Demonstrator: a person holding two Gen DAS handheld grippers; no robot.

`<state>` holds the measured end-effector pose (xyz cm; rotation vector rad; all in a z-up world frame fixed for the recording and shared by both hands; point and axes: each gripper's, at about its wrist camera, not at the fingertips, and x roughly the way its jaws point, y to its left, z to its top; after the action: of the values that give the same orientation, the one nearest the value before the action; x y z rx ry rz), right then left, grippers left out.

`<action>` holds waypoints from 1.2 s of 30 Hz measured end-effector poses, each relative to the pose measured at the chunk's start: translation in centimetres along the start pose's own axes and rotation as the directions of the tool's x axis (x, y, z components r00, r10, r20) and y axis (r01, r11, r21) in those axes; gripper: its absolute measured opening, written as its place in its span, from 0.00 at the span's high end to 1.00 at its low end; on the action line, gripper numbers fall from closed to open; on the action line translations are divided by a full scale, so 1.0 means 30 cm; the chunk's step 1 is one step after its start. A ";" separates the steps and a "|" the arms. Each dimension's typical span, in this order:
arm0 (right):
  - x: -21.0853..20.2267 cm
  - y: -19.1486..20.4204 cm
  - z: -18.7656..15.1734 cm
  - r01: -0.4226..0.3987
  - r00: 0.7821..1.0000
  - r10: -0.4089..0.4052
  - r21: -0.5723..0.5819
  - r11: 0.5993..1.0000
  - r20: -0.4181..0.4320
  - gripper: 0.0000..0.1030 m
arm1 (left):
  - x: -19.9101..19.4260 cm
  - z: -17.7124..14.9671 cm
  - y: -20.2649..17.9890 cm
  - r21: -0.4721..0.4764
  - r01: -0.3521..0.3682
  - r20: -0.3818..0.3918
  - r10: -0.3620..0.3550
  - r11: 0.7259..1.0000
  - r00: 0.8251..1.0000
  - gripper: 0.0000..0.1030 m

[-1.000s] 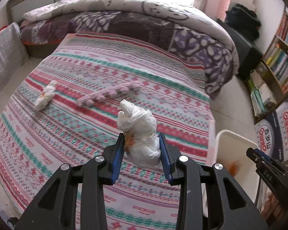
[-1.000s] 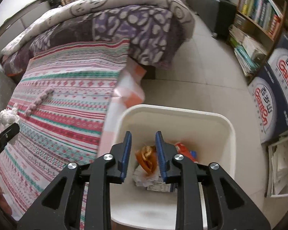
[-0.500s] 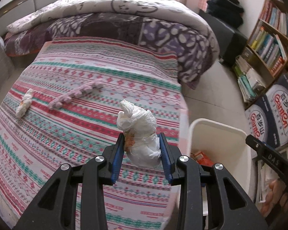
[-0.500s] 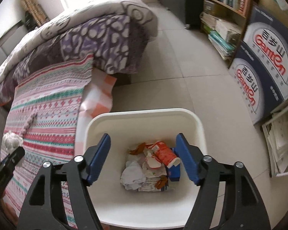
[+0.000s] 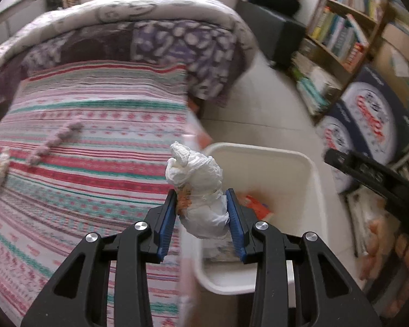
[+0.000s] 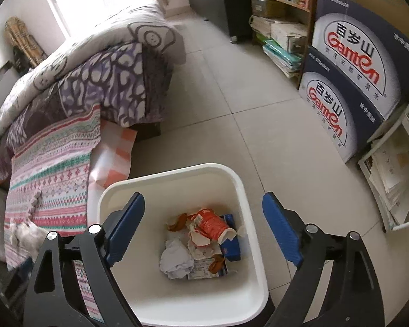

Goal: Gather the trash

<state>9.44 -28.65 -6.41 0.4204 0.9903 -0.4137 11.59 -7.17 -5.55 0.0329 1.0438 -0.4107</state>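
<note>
Right wrist view looks down on the bed with the striped pink, red and green woven cover, the largest thing here, and just beside its edge on the tiled floor stands the white square plastic bin. It sits close to the bed, I think so that trash can pass from cover to bin with a short reach. Inside lie a red paper cup, crumpled white paper and other scraps. The right hand-held gripper hangs over the bin; its jaws have just been opening and stand wide with nothing between them. The left hand-held gripper holds the crumpled white tissue wad narrowly, near the bin's rim but not yet over its middle. One small white scrap remains on the cover, well apart from the bin
</note>
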 end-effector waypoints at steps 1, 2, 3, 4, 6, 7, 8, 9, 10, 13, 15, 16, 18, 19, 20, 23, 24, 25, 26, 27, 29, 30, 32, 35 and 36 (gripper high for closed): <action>-0.003 -0.004 0.001 -0.001 1.000 0.001 0.007 1.000 0.003 0.18 | 0.000 -0.003 -0.011 0.007 0.012 -0.001 -0.012 1.000 1.000 0.63; -0.005 -0.008 0.002 -0.002 1.000 0.001 0.011 1.000 0.006 0.18 | -0.001 -0.004 -0.022 0.016 0.023 -0.002 -0.023 1.000 1.000 0.59; -0.009 -0.010 0.003 -0.001 1.000 0.001 0.014 1.000 0.010 0.18 | -0.002 -0.006 -0.032 0.024 0.038 -0.002 -0.038 0.999 0.999 0.57; -0.011 -0.011 0.004 -0.001 1.000 0.001 0.017 1.000 0.013 0.17 | -0.004 -0.006 -0.039 0.030 0.054 -0.002 -0.054 0.998 0.999 0.51; -0.013 -0.012 0.004 -0.002 1.000 0.002 0.019 1.000 0.016 0.16 | -0.009 -0.004 -0.042 0.029 0.077 0.000 -0.077 0.997 0.997 0.40; -0.012 -0.013 0.004 -0.003 1.000 0.003 0.019 1.000 0.015 0.16 | -0.011 -0.003 -0.042 0.026 0.079 0.003 -0.079 0.997 0.997 0.35; -0.010 -0.012 0.004 -0.004 1.000 0.003 0.020 1.000 0.012 0.15 | -0.012 -0.002 -0.036 0.023 0.078 0.006 -0.078 0.997 0.997 0.35; -0.009 -0.008 0.003 -0.004 1.000 0.004 0.020 1.000 0.010 0.15 | -0.012 -0.001 -0.030 0.019 0.075 0.006 -0.075 0.997 0.997 0.35; -0.006 -0.005 0.002 -0.004 1.000 0.004 0.022 1.000 0.007 0.14 | -0.010 0.001 -0.019 0.012 0.072 0.005 -0.072 0.997 0.997 0.34; 0.009 0.011 -0.003 -0.012 1.000 0.012 0.028 1.000 -0.008 0.13 | -0.003 0.005 0.025 -0.015 0.053 0.000 -0.053 0.998 0.999 0.33; 0.017 0.031 -0.009 -0.020 1.000 0.020 0.023 1.000 -0.020 0.13 | 0.002 0.008 0.059 -0.032 0.035 0.000 -0.035 0.999 0.999 0.33; 0.019 0.043 -0.012 -0.022 1.000 0.022 0.017 1.000 -0.021 0.13 | 0.004 0.009 0.073 -0.037 0.027 0.000 -0.027 0.999 1.000 0.32; 0.022 0.070 -0.018 -0.026 0.999 0.026 -0.004 1.000 -0.024 0.13 | 0.013 0.010 0.106 -0.046 0.002 -0.004 -0.002 0.999 1.000 0.29; 0.024 0.084 -0.021 -0.028 0.999 0.027 -0.015 1.000 -0.026 0.13 | 0.016 0.009 0.121 -0.051 -0.007 -0.006 0.007 0.999 1.000 0.27; 0.025 0.094 -0.025 -0.029 0.999 0.029 -0.022 0.999 -0.027 0.13 | 0.022 0.009 0.139 -0.061 -0.020 -0.008 0.019 0.998 1.000 0.27; 0.029 0.126 -0.034 -0.033 0.999 0.032 -0.043 0.999 -0.032 0.11 | 0.034 0.009 0.180 -0.079 -0.059 -0.010 0.059 0.995 0.998 0.26; 0.031 0.132 -0.037 -0.033 0.999 0.032 -0.049 0.998 -0.034 0.11 | 0.038 0.012 0.195 -0.079 -0.082 -0.007 0.081 0.994 0.997 0.25; 0.033 0.140 -0.040 -0.034 0.999 0.032 -0.055 0.998 -0.037 0.11 | 0.042 0.015 0.209 -0.078 -0.103 -0.002 0.103 0.992 0.995 0.20; 0.037 0.149 -0.043 -0.036 0.999 0.033 -0.062 0.997 -0.042 0.11 | 0.045 0.017 0.224 -0.078 -0.120 0.001 0.121 0.990 0.993 0.17; 0.041 0.156 -0.046 -0.037 0.998 0.034 -0.069 0.997 -0.048 0.11 | 0.052 0.022 0.243 -0.078 -0.142 0.005 0.143 0.987 0.990 0.17; 0.047 0.170 -0.051 -0.039 0.998 0.035 -0.077 0.996 -0.057 0.11 | 0.071 0.037 0.281 -0.072 -0.184 -0.006 0.184 0.980 0.983 0.17; 0.051 0.176 -0.052 -0.040 0.998 0.036 -0.080 0.996 -0.061 0.11 | 0.083 0.050 0.310 -0.070 -0.210 -0.010 0.210 0.975 0.978 0.17; 0.056 0.186 -0.053 -0.046 0.997 0.040 -0.081 0.996 -0.068 0.10 | 0.098 0.072 0.355 -0.072 -0.244 -0.009 0.244 0.967 0.970 0.14; 0.063 0.202 -0.056 -0.054 0.996 0.048 -0.083 0.995 -0.078 0.10 | 0.140 0.112 0.437 -0.074 -0.307 -0.025 0.306 0.949 0.952 0.13; 0.067 0.210 -0.057 -0.056 0.995 0.050 -0.084 0.995 -0.082 0.10 | 0.156 0.130 0.473 -0.074 -0.341 -0.026 0.340 0.937 0.940 0.13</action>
<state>12.43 -22.74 -8.02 0.3865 1.0684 -0.3068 21.76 3.62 -9.88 0.1452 1.0425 -0.0547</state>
